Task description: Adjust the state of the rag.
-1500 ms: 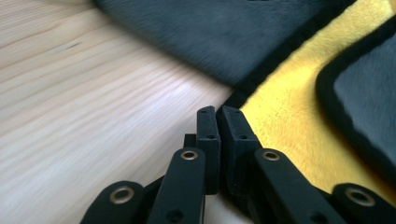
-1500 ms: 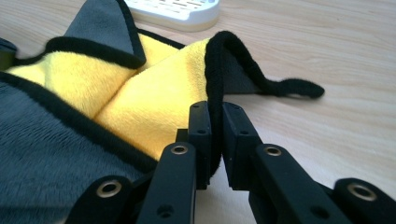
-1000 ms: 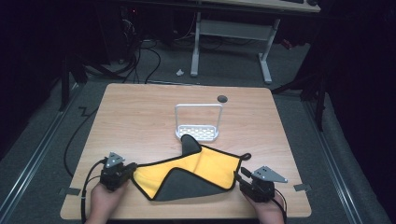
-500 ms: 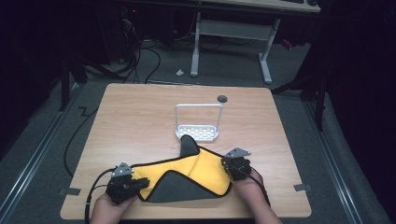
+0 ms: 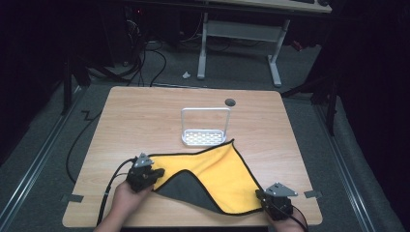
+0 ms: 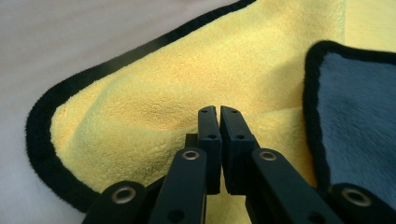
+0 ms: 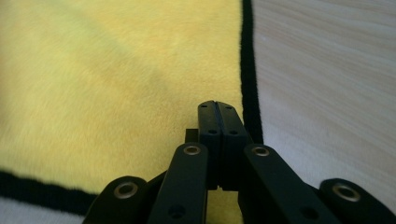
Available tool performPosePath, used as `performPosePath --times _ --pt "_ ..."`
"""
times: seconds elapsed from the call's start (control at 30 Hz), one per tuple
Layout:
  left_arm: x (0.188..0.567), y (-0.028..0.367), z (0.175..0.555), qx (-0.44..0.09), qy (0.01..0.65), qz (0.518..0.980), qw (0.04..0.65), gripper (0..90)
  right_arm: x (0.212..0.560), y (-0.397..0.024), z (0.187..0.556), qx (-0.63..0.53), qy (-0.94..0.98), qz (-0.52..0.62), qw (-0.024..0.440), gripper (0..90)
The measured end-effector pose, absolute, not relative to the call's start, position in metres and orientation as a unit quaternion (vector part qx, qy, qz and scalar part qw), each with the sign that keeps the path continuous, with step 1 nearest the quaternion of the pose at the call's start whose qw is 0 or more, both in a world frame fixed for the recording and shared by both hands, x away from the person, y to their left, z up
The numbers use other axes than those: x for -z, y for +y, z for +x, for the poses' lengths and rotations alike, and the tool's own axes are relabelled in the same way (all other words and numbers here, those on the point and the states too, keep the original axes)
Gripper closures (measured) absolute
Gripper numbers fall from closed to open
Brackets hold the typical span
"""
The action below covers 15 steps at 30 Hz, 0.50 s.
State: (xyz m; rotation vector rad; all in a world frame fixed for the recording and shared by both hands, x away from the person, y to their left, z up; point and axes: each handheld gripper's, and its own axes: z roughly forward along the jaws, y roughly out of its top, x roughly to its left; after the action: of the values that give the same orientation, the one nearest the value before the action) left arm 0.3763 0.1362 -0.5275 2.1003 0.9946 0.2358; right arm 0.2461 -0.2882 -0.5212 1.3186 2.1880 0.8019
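Note:
A yellow cloth [image 5: 220, 166] with a black edge lies spread on the wooden table [image 5: 145, 116], one flap folded over to show its grey back [image 5: 186, 189]. My left gripper [image 5: 157, 173] is at the cloth's left corner. In the left gripper view its jaws [image 6: 219, 112] have just closed further and pinch a ridge of yellow cloth [image 6: 154, 93], with the grey flap [image 6: 359, 121] to the right. My right gripper [image 5: 262, 195] is at the near right corner. Its jaws [image 7: 217, 105] are shut on the yellow cloth [image 7: 116, 70] just inside the black edge.
A small white wire rack [image 5: 205, 137] stands just beyond the cloth's far corner. A dark round hole [image 5: 230, 102] sits in the tabletop behind it. Bare wood [image 7: 327, 70] lies right of the cloth. Desk legs and cables are on the floor beyond the table.
The right gripper closed on the cloth and drew its corner back to the near right, spreading the yellow side out. The left gripper shifted slightly right and forward with its corner.

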Motion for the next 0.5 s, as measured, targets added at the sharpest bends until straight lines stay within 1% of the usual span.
performPosePath --times 0.13,0.2,0.27,0.33,0.37,0.43,0.5 --pt "0.520 0.127 0.396 -0.109 0.406 0.821 0.387 88.8 0.519 -0.286 0.243 -0.294 0.795 0.481 0.224 90.0" --pt "0.509 0.127 0.393 -0.106 0.408 0.808 0.412 88.7 0.513 -0.284 0.248 -0.300 0.794 0.474 0.233 90.0" --pt "0.500 0.125 0.384 -0.092 0.402 0.801 0.433 87.5 0.504 -0.281 0.259 -0.308 0.792 0.468 0.241 90.0" --pt "0.496 0.122 0.377 -0.085 0.402 0.800 0.437 83.1 0.498 -0.276 0.273 -0.313 0.791 0.465 0.246 90.0" --pt "0.497 0.121 0.374 -0.079 0.401 0.800 0.440 83.0 0.497 -0.273 0.282 -0.313 0.792 0.463 0.247 90.0" --pt "0.500 0.121 0.371 -0.076 0.402 0.806 0.427 82.4 0.498 -0.264 0.297 -0.310 0.796 0.458 0.245 90.0" --pt "0.508 0.125 0.368 -0.061 0.411 0.813 0.409 81.8 0.502 -0.257 0.308 -0.299 0.801 0.456 0.247 90.0"
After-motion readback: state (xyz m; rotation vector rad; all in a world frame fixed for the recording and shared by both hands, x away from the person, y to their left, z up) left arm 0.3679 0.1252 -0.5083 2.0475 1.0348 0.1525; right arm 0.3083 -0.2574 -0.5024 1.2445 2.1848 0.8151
